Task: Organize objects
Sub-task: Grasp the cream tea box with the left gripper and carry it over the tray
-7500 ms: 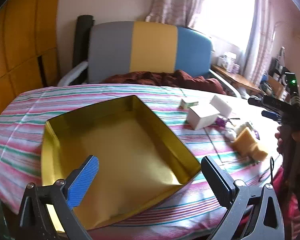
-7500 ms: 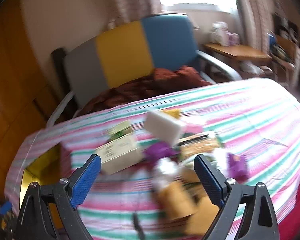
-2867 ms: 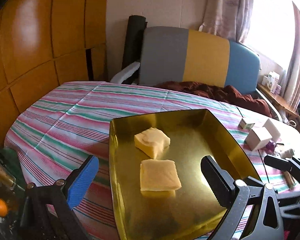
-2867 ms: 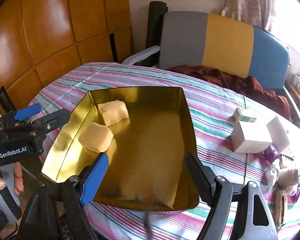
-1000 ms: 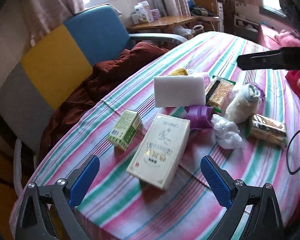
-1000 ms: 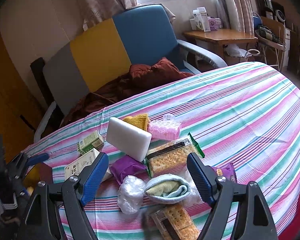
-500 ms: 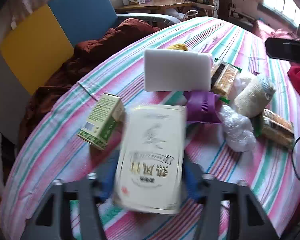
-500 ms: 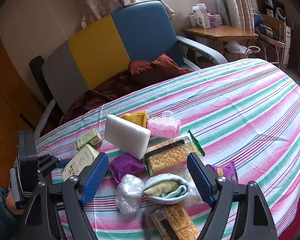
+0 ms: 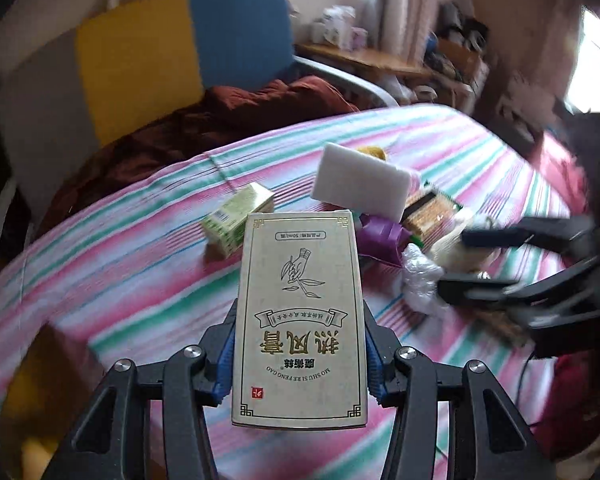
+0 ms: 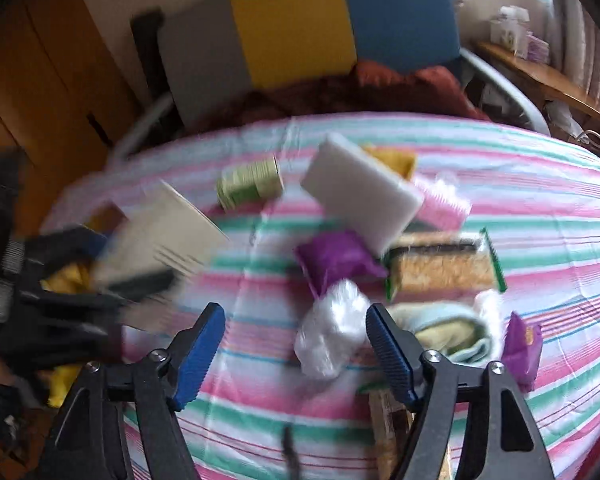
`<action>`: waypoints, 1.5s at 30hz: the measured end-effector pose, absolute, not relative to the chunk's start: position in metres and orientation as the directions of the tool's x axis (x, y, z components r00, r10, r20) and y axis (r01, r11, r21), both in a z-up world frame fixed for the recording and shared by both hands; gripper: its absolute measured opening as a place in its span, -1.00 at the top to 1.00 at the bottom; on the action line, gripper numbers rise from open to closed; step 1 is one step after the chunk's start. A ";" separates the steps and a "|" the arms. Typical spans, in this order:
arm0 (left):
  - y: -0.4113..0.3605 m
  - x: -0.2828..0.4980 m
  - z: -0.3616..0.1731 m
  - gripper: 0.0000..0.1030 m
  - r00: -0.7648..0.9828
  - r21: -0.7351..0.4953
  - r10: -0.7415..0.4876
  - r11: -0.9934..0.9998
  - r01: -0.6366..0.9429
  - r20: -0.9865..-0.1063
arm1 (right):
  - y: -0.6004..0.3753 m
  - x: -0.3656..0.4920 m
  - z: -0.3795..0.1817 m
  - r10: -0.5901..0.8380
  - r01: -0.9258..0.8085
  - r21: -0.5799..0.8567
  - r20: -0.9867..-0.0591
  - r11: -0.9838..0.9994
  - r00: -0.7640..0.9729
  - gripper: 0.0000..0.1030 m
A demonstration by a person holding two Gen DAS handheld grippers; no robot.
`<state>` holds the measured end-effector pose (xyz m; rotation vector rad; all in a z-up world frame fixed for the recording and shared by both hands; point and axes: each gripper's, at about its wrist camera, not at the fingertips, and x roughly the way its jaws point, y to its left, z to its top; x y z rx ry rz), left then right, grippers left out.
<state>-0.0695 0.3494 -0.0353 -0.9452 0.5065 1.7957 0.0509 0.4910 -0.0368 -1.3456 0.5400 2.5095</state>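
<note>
Left gripper (image 9: 300,354) clamped one cream carton (image 9: 300,320) between its blue pads, lifted clear of the striped tablecloth (image 9: 140,280). Right gripper (image 10: 296,346) was closing, its jaws part open around nothing, with one clear plastic bundle (image 10: 332,332) lying on the cloth beneath the gap. Beyond lay one purple packet (image 10: 332,256), a second purple packet (image 10: 522,348) by the right finger, one cracker pack (image 10: 440,268), one rolled blue sock (image 10: 448,332), one white sponge block (image 10: 360,196), one small green box (image 10: 250,184) and one pink roller (image 10: 444,200). Behind the table stood a grey, yellow and blue chair (image 10: 296,20) holding a dark red blanket (image 10: 380,88), and wooden panelling (image 10: 40,60).
</note>
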 end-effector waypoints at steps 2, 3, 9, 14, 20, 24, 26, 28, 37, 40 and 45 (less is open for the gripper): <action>0.329 -0.070 -0.028 0.00 -0.198 -0.118 0.601 -0.445 -0.888 -0.774 | 0.491 0.046 -0.046 0.055 -0.397 0.174 -0.863 -0.901 -0.503 -0.43; 0.316 -0.070 -0.024 -0.01 -0.203 -0.135 0.609 -0.462 -0.877 -0.766 | 0.492 0.044 -0.049 0.063 -0.406 0.162 -0.871 -0.900 -0.487 -0.41; 0.242 -0.075 -0.011 -0.01 -0.266 -0.180 0.620 -0.562 -0.807 -0.738 | 0.493 0.036 -0.065 0.110 -0.417 0.081 -0.903 -0.905 -0.414 -0.13; 0.167 -0.080 -0.007 -0.01 -0.352 -0.207 0.584 -0.682 -0.702 -0.731 | 0.486 0.028 -0.076 0.178 -0.383 -0.027 -0.914 -0.923 -0.364 0.17; 0.095 -0.097 -0.014 -0.01 -0.411 -0.269 0.529 -0.797 -0.540 -0.742 | 0.471 0.039 -0.061 0.208 -0.368 -0.047 -0.887 -0.929 -0.411 0.18; 0.086 -0.112 -0.014 -0.01 -0.435 -0.283 0.517 -0.820 -0.497 -0.737 | 0.460 0.051 -0.041 0.191 -0.366 -0.002 -0.855 -0.930 -0.482 0.18; 0.092 -0.120 -0.017 -0.01 -0.431 -0.290 0.519 -0.821 -0.493 -0.738 | 0.451 0.057 -0.032 0.173 -0.358 0.023 -0.844 -0.933 -0.507 0.18; 0.106 -0.130 -0.023 -0.01 -0.425 -0.281 0.506 -0.827 -0.488 -0.751 | 0.438 0.063 -0.026 0.151 -0.336 0.045 -0.832 -0.941 -0.533 0.18; 0.168 -0.163 -0.061 0.00 -0.356 -0.283 0.446 -0.860 -0.424 -0.821 | 0.370 0.052 -0.001 0.040 -0.211 0.117 -0.783 -0.971 -0.620 0.18; 0.180 -0.169 -0.068 -0.01 -0.347 -0.282 0.429 -0.872 -0.400 -0.834 | 0.361 0.049 0.001 0.021 -0.187 0.125 -0.775 -0.974 -0.631 0.18; 0.193 -0.178 -0.078 -0.01 -0.342 -0.269 0.402 -0.887 -0.375 -0.849 | 0.351 0.048 0.002 0.006 -0.169 0.133 -0.770 -0.977 -0.638 0.18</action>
